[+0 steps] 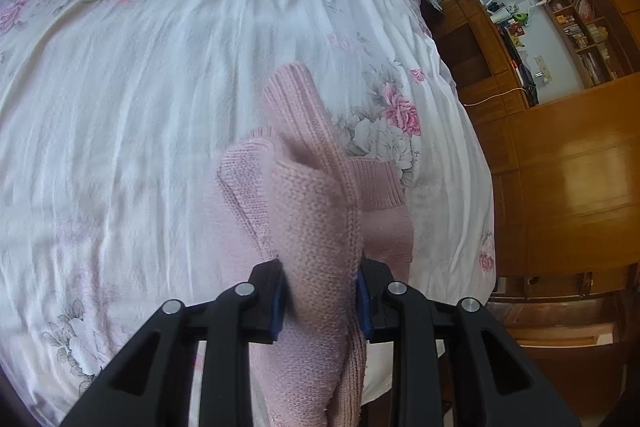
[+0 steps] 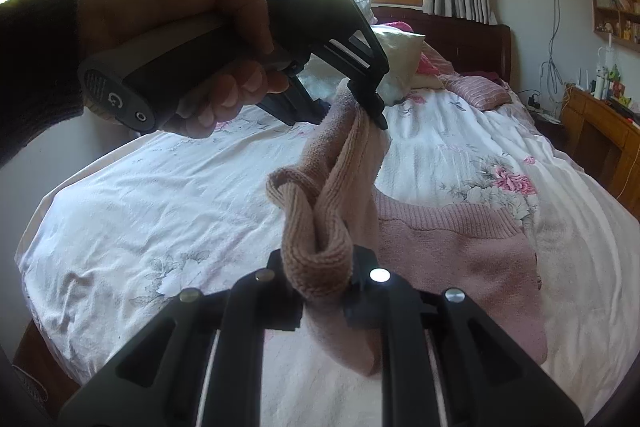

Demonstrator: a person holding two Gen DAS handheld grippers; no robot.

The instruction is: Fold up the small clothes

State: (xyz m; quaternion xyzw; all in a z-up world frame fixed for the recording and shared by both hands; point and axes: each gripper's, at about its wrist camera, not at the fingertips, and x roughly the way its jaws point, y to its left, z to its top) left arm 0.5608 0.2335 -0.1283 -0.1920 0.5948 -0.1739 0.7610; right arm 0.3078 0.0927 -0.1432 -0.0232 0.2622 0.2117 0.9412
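A pale pink knitted sweater lies partly spread near the right edge of a bed covered in a white sheet printed with pink roses, one sleeve lifted clear of the bedding. The left gripper, black with blue pads, is clenched on a thick fold of the knit; in the right wrist view a hand in a dark sleeve grips its handle above the bed. The right gripper pinches the ribbed cuff end of the same raised sleeve, which hangs twisted between the two tools. A striped pink pillow rests near the dark wooden headboard. Wooden cabinets line the wall beside the bed.
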